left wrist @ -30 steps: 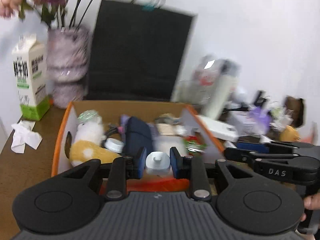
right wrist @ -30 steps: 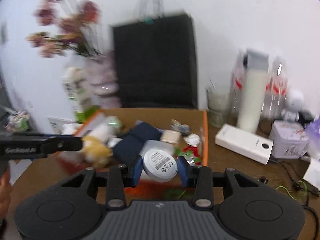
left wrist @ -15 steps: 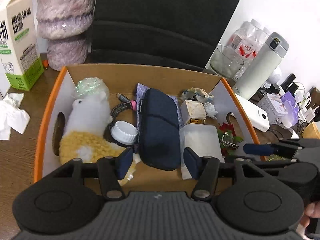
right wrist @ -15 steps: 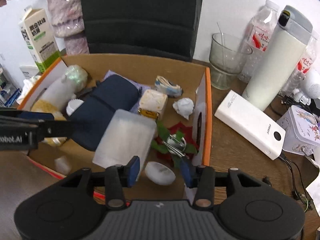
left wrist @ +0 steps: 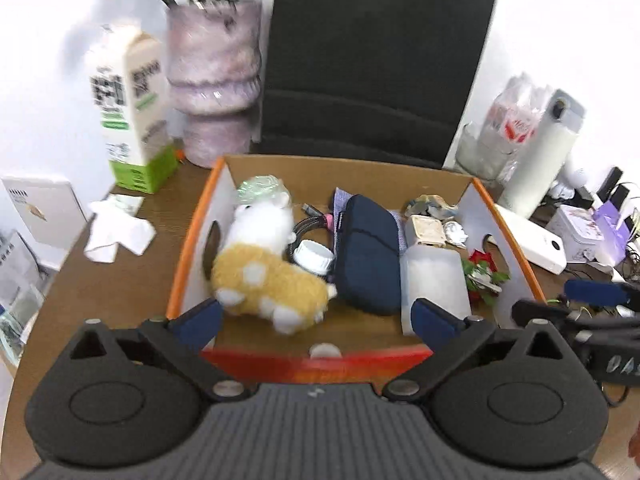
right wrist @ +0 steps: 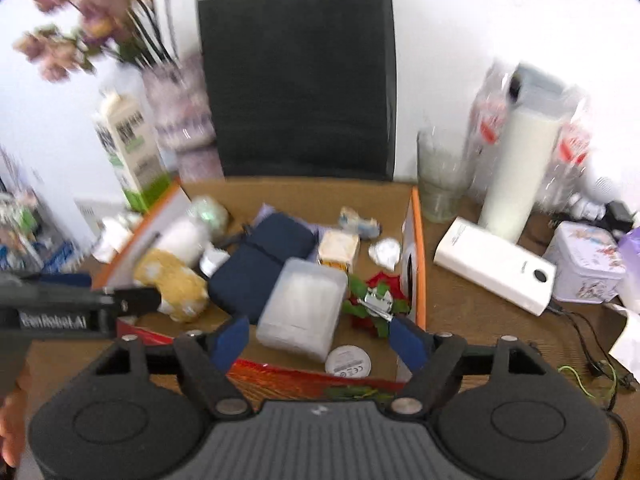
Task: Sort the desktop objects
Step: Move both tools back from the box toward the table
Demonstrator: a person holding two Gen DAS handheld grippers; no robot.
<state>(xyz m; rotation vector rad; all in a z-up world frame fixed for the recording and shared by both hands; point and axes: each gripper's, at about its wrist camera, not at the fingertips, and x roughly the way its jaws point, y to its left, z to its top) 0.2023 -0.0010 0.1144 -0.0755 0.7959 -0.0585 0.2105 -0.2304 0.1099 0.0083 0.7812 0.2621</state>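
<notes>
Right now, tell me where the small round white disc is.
The disc lies flat inside the cardboard box, by its red front wall, just in front of the frosted plastic case and near the red flower, seen in the right wrist view.

Brown wooden table [right wrist: 472,320], crowded.
Bearing an orange-edged box [left wrist: 192,236] at centre, milk carton [left wrist: 132,120], vase [left wrist: 214,80] and crumpled paper [left wrist: 116,232] to its left, black bag [right wrist: 296,80] behind, glass [right wrist: 440,176], flask [right wrist: 516,160], power bank [right wrist: 492,268] and tin [right wrist: 588,264] to its right.
</notes>
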